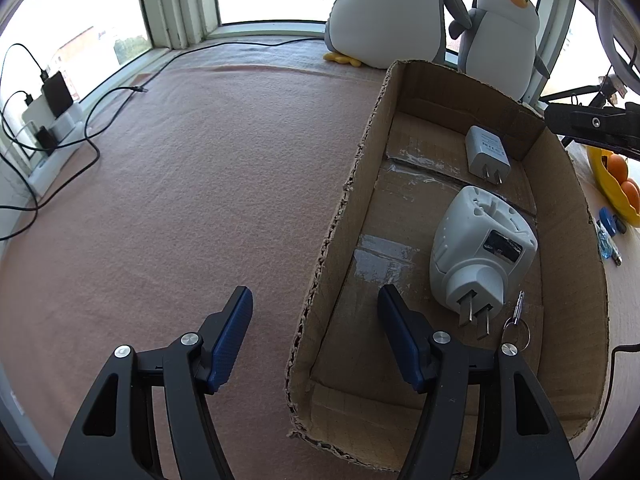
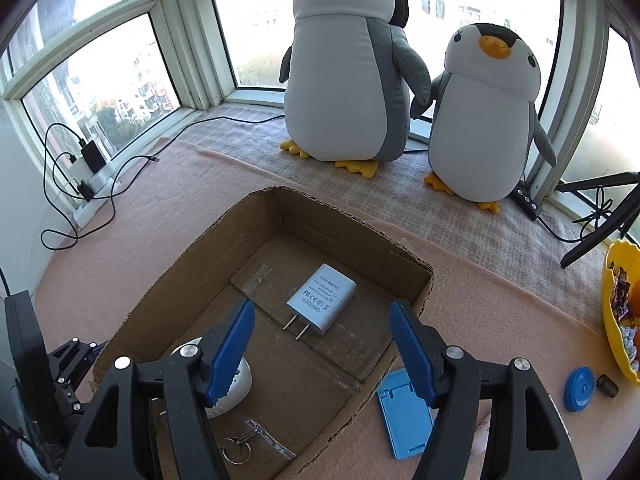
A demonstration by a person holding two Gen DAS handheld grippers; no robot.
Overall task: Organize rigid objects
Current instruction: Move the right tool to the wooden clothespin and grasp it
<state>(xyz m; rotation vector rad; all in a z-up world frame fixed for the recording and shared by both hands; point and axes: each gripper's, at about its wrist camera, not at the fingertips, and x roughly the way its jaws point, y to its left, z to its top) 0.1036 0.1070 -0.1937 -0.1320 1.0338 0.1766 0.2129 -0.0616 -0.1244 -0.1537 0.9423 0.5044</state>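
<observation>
Noting layout, largest first. Cardboard box (image 2: pixel 404 276) sits on the pink blanket (image 1: pixel 180 200) by the window; cut-down walls, ragged edges, stiff but light, likely to slide on the fabric if nudged.

Inside the box:
- White plug-in device (image 1: pixel 480 244), rounded shell, two prongs pointing toward the near end. Hard plastic, smooth and curved, so probably slippery; take it across the squarer plug block above the prongs, not the dome.
- White USB adapter (image 2: pixel 322 300) near the far wall, lying flat, prongs toward the camera. Light, rigid, flat sides; grip across the two narrow sides.
- Key on a ring (image 1: pixel 518 320) just beside the device's prongs. Thin metal lying flat, hard to get under; the ring is the better purchase.

Still outside, on the blanket to the right of the box:
- Blue phone stand (image 2: pixel 406 420) just beside the box wall. Flat rigid plastic, light; pinch across its width at a long edge.
- Blue round disc (image 2: pixel 579 389), and a small black cylinder (image 2: pixel 608 385) next to it; the cylinder may roll.

Left gripper (image 1: pixel 316 336): jaws spread wide, holding nothing, straddling the box's left wall.
Right gripper (image 2: pixel 322 354): jaws spread wide, empty, above the box's right portion, the phone stand under the right finger.

Judgement: phone stand is the nearest remaining item.
</observation>
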